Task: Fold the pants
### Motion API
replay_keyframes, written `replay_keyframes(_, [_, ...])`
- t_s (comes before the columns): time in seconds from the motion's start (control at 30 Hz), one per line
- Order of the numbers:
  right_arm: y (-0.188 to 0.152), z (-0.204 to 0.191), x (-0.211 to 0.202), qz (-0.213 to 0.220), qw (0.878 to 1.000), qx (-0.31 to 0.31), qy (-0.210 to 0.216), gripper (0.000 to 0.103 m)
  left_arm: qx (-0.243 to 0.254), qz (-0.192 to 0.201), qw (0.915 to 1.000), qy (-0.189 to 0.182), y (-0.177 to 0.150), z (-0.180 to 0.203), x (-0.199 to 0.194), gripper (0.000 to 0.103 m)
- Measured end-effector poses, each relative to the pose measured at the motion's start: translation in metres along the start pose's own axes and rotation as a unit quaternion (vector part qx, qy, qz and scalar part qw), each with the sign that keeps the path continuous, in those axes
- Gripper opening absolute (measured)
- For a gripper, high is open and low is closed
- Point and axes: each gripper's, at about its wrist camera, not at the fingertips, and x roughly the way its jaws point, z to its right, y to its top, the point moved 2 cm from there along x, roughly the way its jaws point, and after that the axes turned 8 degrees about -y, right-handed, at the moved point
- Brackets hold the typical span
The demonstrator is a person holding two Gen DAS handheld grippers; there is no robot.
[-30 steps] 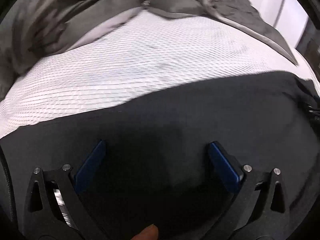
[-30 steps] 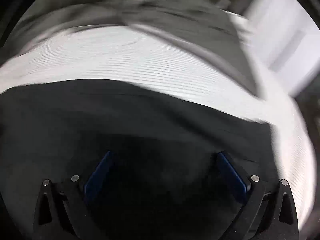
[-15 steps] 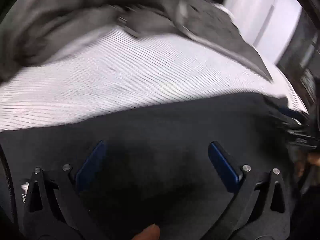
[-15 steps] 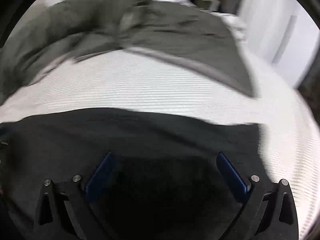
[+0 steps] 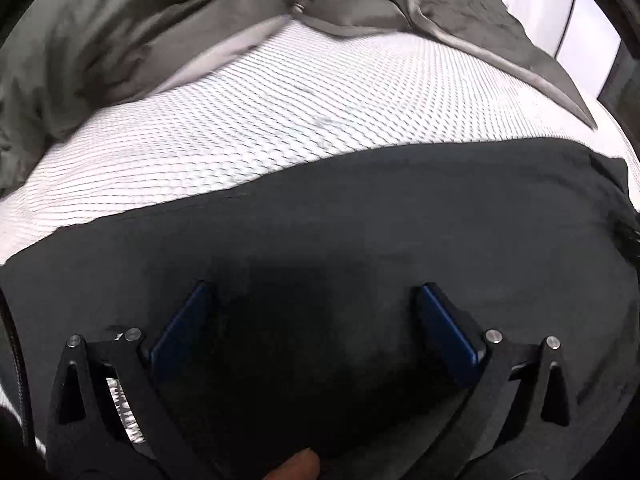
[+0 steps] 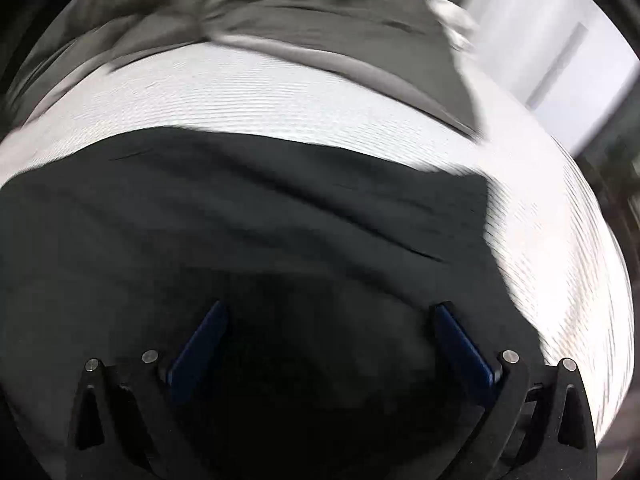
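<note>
Black pants (image 5: 380,216) lie flat across a white textured mattress (image 5: 280,120), filling the lower half of both views. My left gripper (image 5: 314,292) hovers just over the dark cloth with its blue pads (image 5: 180,332) wide apart and nothing between them. In the right wrist view the pants (image 6: 240,224) show soft creases and end at a straight edge on the right. My right gripper (image 6: 330,312) is open above the cloth too, its blue fingers (image 6: 464,344) holding nothing. A fingertip of the person (image 5: 298,466) shows at the bottom edge.
A crumpled grey-brown duvet (image 5: 100,28) is bunched along the far side of the mattress, also seen as the duvet (image 6: 320,20) in the right wrist view. A white wall or door (image 6: 560,40) stands at the far right. Bare mattress (image 6: 560,260) lies right of the pants.
Both views shifted while the grippers stayed open over the pants. The left view swung back leftward; the right gripper moved nearer the pants' right edge, with motion blur.
</note>
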Motion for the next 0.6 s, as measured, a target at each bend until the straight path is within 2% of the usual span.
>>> replay_keyframes(0.07, [-0.001,0.004,-0.012,0.010,1.000,0.001,-0.006,0.103,0.012,0.010,0.9996,-0.024,-0.004,0.006,-0.014,0.102])
replay_keyframes(0.17, [-0.004,-0.019,-0.052,0.049,0.997,-0.028,0.045,0.103,0.022,0.024,0.9963,-0.080,-0.011,0.029,-0.035,0.102])
replay_keyframes(0.23, [-0.008,-0.053,-0.074,0.064,0.993,-0.061,0.076,0.103,0.032,0.019,0.9939,-0.104,-0.015,0.050,-0.037,0.102])
replay_keyframes(0.27, [-0.014,-0.060,-0.084,0.066,0.991,-0.077,0.091,0.103,0.039,0.011,0.9937,-0.105,-0.020,0.061,-0.035,0.102])
replay_keyframes(0.37, [-0.040,-0.110,-0.089,0.051,0.978,-0.143,0.141,0.103,0.048,-0.027,0.9969,-0.057,-0.038,0.070,-0.010,0.102])
replay_keyframes(0.4, [-0.050,-0.121,-0.086,0.047,0.975,-0.163,0.145,0.103,0.050,-0.034,0.9973,-0.041,-0.043,0.070,-0.002,0.103])
replay_keyframes(0.43, [-0.056,-0.123,-0.079,0.045,0.974,-0.168,0.143,0.103,0.051,-0.024,0.9975,-0.042,-0.047,0.067,-0.004,0.103])
replay_keyframes(0.5, [-0.061,-0.106,-0.073,0.029,0.980,-0.138,0.142,0.103,0.051,-0.021,0.9981,-0.027,-0.052,0.057,-0.015,0.103])
replay_keyframes(0.6, [-0.066,-0.062,-0.065,0.017,0.992,-0.081,0.096,0.103,0.049,-0.011,0.9980,0.037,-0.061,0.024,-0.032,0.103])
